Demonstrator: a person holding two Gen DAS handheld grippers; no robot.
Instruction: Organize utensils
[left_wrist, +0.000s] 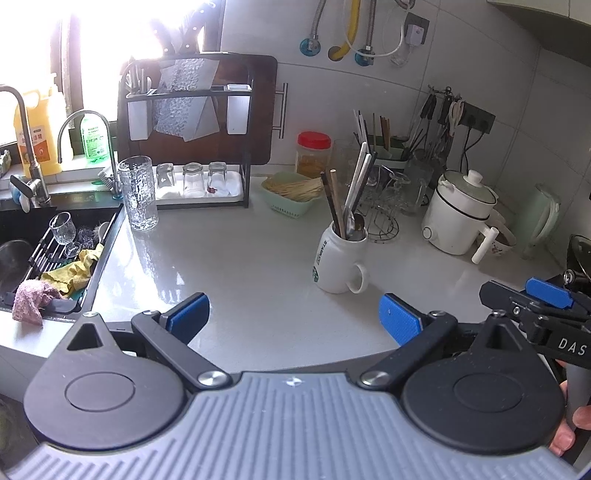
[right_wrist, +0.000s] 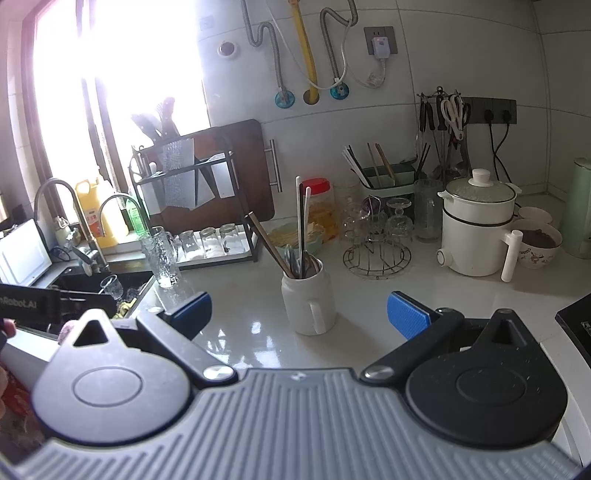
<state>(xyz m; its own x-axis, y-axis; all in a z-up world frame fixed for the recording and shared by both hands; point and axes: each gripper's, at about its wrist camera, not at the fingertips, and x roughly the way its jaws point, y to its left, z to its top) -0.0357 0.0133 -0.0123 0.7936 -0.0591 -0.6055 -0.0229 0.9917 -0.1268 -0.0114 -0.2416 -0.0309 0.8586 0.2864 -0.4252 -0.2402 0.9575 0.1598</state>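
Glossy grey countertop (left_wrist: 229, 258), white ceramic mug (left_wrist: 338, 264) of utensils (left_wrist: 351, 199); both hand-held grippers (left_wrist: 293, 319) (right_wrist: 299, 314) apart.

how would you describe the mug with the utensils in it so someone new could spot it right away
Start at the white countertop between the sink and the white electric pot. Near its middle, alone in the open, stands a white mug with a handle and green lettering. Unlike the clear glasses nearby, it is opaque and bristles with chopsticks and spoons.
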